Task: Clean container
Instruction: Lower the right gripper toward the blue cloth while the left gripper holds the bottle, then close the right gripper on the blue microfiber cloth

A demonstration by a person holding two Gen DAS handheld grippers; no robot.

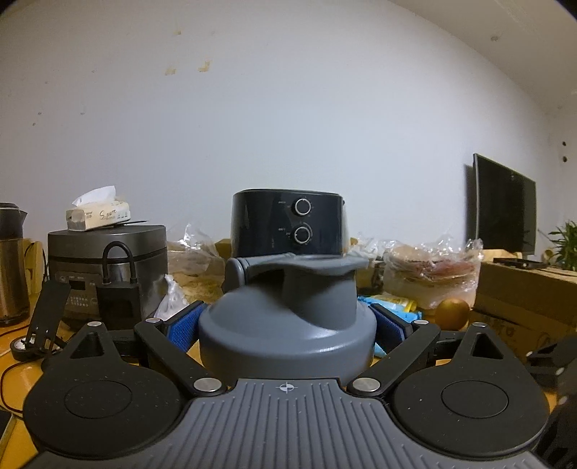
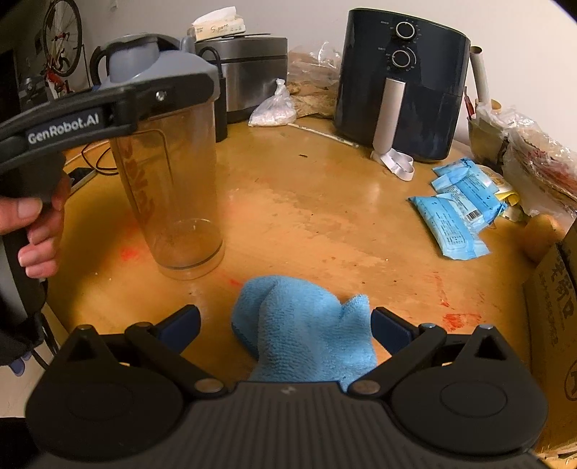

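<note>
Shaker bottle and blue cloth on the wooden table

The bottle (image 2: 173, 173) stands upright at the left, clear and seemingly empty, red lettering down its side, its grey lid (image 1: 288, 317) on with the flip cap apparently shut. The cloth (image 2: 303, 332), blue microfibre, lies bunched at the near edge, right of the bottle and apart from it.

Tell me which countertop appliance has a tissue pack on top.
The grey rice cooker at the back left: a tissue pack lies on its lid. The dark air fryer with two dials has nothing on top.
</note>
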